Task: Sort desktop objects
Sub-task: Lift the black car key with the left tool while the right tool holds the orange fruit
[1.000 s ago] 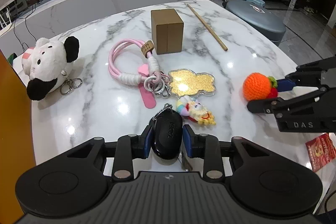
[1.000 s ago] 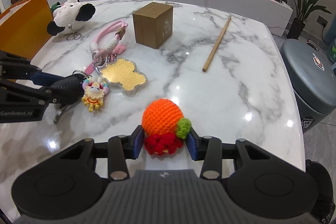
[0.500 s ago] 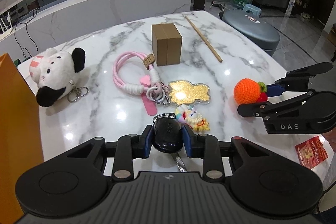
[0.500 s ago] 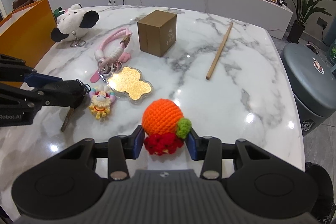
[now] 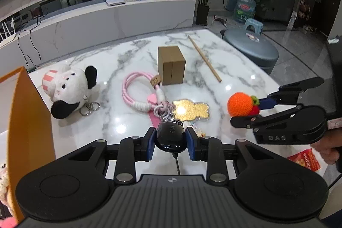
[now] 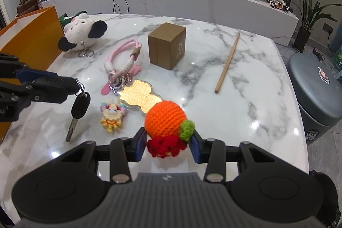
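My left gripper (image 5: 170,140) is shut on a black car key fob (image 5: 170,137) and holds it above the marble table (image 5: 119,112); in the right wrist view a second key (image 6: 78,114) hangs from the fob (image 6: 57,80). My right gripper (image 6: 167,143) is shut on an orange crochet ball charm (image 6: 164,119), lifted off the table; it also shows in the left wrist view (image 5: 242,104). On the table lie a cow plush keychain (image 5: 68,89), a pink rope strap (image 5: 136,91), a gold glitter charm (image 5: 190,109) and a small doll charm (image 6: 111,114).
An orange box wall (image 5: 30,121) stands at the table's left edge. A brown cardboard box (image 5: 171,65) and a wooden stick (image 5: 204,58) lie further back. A grey round bin (image 5: 250,50) stands beyond the right edge. A red packet (image 5: 304,160) lies near the front right.
Both grippers have risen and drawn back from the table. The key fob has come off the table with the second key dangling. The orange ball stays gripped.
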A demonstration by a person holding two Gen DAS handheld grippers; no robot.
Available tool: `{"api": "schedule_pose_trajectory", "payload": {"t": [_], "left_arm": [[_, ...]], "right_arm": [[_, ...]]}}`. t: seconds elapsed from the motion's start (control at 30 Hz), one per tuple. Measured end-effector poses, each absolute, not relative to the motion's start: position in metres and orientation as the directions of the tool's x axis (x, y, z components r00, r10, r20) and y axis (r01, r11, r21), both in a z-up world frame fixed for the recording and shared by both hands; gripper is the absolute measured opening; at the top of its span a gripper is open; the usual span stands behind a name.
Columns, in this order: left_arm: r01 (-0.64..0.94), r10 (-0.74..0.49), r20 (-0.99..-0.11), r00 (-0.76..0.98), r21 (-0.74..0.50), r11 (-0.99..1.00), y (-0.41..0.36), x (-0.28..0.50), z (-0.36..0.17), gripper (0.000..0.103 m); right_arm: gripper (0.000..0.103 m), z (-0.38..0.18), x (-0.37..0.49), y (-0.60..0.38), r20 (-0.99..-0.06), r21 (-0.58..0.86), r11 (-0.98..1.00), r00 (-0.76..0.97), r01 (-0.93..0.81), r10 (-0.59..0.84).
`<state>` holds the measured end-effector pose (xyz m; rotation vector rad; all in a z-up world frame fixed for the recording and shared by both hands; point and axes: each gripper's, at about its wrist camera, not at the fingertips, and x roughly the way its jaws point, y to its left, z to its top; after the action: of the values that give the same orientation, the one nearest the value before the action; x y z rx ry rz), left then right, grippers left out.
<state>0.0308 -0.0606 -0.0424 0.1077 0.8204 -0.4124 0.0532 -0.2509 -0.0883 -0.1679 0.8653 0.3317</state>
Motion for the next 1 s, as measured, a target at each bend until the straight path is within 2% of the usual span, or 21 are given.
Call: {"api": "schedule_pose_trajectory", "payload": {"t": [0.27,0.33,0.37,0.4,0.57,0.73,0.87,1.0], "left_arm": [[0.392,-0.342,-0.682,0.646,-0.088,0.916,-0.045,0.019,-0.016,0.034],[0.390,-0.349,-0.667,0.658,-0.094,0.916,-0.040,0.015,-0.008,0.027],[0.389,-0.352,-0.662,0.662,-0.098,0.916,-0.038,0.014,-0.004,0.019],[0.388,-0.354,-0.657,0.665,-0.102,0.916,-0.036,0.013,-0.001,0.017],[0.372,-0.353,-0.636,0.686,-0.111,0.922,-0.022,0.009,0.009,0.015],[0.359,-0.348,-0.660,0.666,-0.125,0.925,-0.014,0.014,0.005,0.016],[0.362,-0.304,-0.737,0.604,-0.087,0.928,-0.029,0.015,-0.021,0.059],[0.478,-0.273,-0.780,0.563,0.037,0.878,-0.061,0.006,-0.042,0.068]], "right_arm": [[0.044,-0.075,0.051,-0.237,-0.749,-0.013,0.930,0.619,-0.367,0.234],[0.045,-0.071,0.048,-0.232,-0.742,-0.013,0.928,0.626,-0.373,0.241],[0.045,-0.069,0.048,-0.230,-0.739,-0.012,0.927,0.628,-0.375,0.244],[0.044,-0.067,0.047,-0.227,-0.735,-0.012,0.926,0.631,-0.378,0.248],[0.044,-0.062,0.044,-0.213,-0.728,-0.017,0.919,0.635,-0.393,0.258],[0.044,-0.063,0.042,-0.200,-0.734,-0.023,0.912,0.627,-0.409,0.263],[0.044,-0.065,0.041,-0.196,-0.737,-0.031,0.909,0.625,-0.415,0.260],[0.044,-0.065,0.041,-0.203,-0.738,-0.034,0.915,0.627,-0.402,0.248]]}}
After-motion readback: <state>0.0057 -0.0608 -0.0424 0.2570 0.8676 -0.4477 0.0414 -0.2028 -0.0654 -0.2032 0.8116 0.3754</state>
